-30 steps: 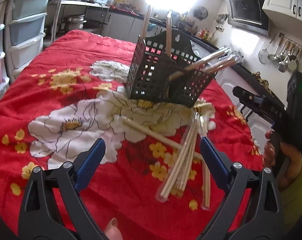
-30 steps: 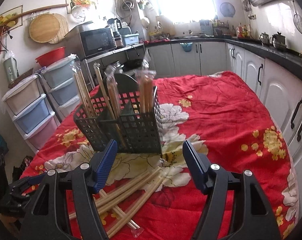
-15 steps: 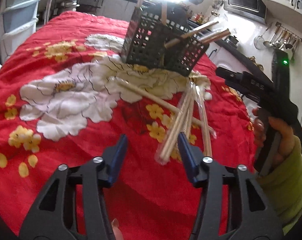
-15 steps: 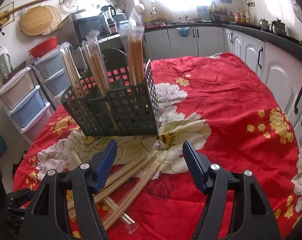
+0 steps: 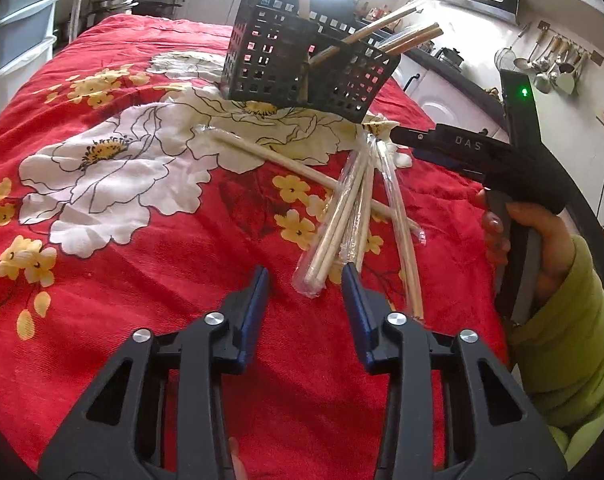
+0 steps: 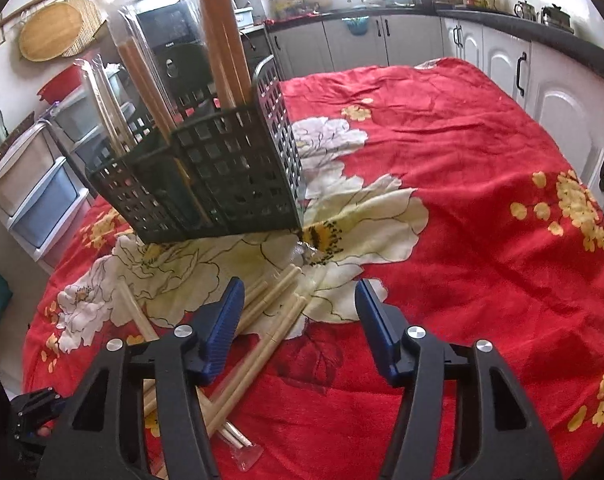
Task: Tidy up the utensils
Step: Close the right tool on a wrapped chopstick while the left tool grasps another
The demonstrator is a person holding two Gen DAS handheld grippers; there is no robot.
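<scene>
Left gripper (image 5: 305,280): jaws parted, nothing between the pads, tips low over the red flowered cloth (image 5: 150,280). The near end of a plastic-sleeved chopstick bundle (image 5: 342,220) lies just ahead of the gap, not yet inside it.

Right gripper (image 6: 300,304): jaws spread wide, empty, hovering above the far ends of the same loose chopsticks; its left pad (image 6: 222,328) sits over them. Contact cannot be told. In the left wrist view the right gripper shows at the side, held by a hand (image 5: 542,236) in a green sleeve.

Loose chopsticks on the cloth: several sleeved pairs fanned out, one single pair (image 5: 278,158) lying crosswise under the bundle, all resting on the white flower print.

Beyond them: dark lattice utensil caddy (image 6: 206,176) standing on the cloth, just behind the loose pile. Sleeved chopsticks (image 6: 222,40) already stand in its compartments, some upright, some leaning outward.

Farther back: stacked plastic drawers (image 6: 34,184), white kitchen cabinets (image 6: 482,48), microwave (image 6: 170,28), bright window
</scene>
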